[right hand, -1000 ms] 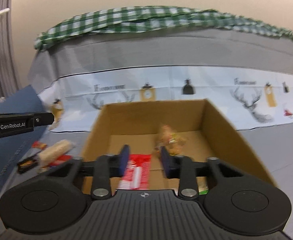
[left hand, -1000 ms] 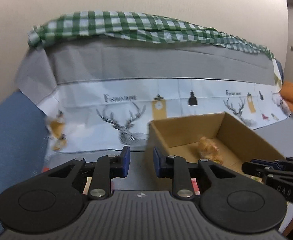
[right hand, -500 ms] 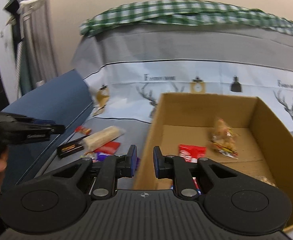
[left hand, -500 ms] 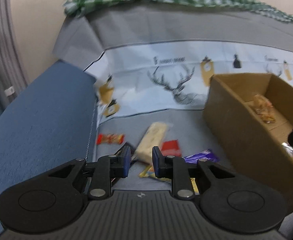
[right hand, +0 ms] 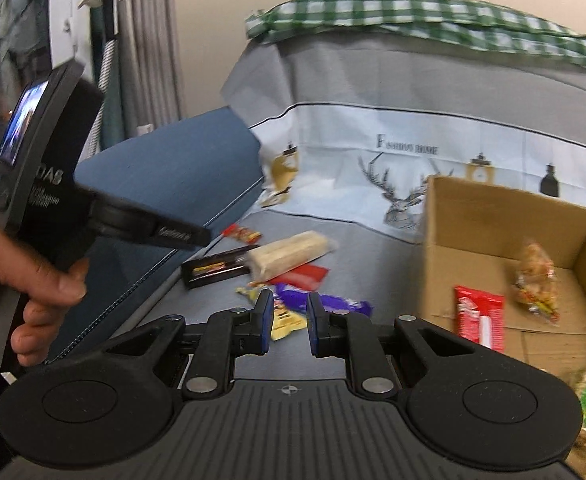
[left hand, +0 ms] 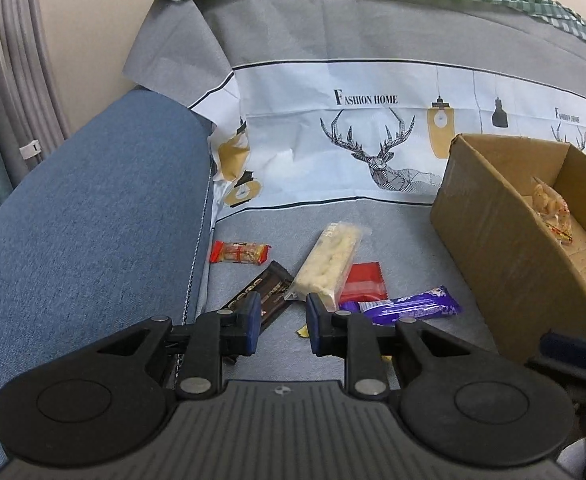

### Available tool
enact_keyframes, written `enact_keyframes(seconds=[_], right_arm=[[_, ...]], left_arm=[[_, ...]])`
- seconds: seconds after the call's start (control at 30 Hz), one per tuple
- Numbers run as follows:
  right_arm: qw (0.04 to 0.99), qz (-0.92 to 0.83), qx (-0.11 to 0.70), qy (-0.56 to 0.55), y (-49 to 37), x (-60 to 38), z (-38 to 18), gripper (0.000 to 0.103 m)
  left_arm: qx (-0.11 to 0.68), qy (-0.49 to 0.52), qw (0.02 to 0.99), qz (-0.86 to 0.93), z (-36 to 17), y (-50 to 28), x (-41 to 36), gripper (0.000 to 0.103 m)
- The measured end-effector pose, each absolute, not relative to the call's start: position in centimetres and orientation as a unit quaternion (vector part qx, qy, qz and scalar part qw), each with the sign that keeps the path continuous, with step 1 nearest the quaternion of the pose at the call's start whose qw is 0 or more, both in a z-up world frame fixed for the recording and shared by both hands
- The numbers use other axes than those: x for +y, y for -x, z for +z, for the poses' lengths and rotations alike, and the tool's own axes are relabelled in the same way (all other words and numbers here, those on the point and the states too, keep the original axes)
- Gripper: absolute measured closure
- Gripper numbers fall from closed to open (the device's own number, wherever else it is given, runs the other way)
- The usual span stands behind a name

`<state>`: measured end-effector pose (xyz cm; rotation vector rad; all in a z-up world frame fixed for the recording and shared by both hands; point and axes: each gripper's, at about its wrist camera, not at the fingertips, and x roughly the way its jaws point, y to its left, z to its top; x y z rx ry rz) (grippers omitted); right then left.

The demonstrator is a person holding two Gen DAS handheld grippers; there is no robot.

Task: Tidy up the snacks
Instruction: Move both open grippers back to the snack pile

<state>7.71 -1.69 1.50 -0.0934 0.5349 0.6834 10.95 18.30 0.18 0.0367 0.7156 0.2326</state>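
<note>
Reaching for loose snacks on the sofa: cardboard box [left hand: 493,224] sits right, pale long pack [left hand: 329,264] overlaps the dark bar [left hand: 259,294] and red packet [left hand: 364,278], purple bar [left hand: 405,306] nearest. Left gripper [left hand: 280,322] and right gripper [right hand: 289,322] both hover empty, jaws narrowly parted. Best to widen and grab across the pack's width. Only the right view shows the box's red wrapper [right hand: 479,316] and yellow packet [right hand: 283,320].
</note>
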Motion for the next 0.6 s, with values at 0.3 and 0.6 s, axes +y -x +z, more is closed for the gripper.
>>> enact_keyframes(seconds=[0.3,0.6], right_arm=[[0.896,0.351,0.268,0.054,-7.9,0.6,0.0,0.085],[0.897,0.351,0.263,0.062,-8.6,1.9,-1.5,0.075]], left_arm=[[0.367,-0.006,0.922,0.128,-0.4,-11.3,19.7,0.076],[0.382,-0.008,0.914,0.135,-1.2,-12.0,20.4,0.076]])
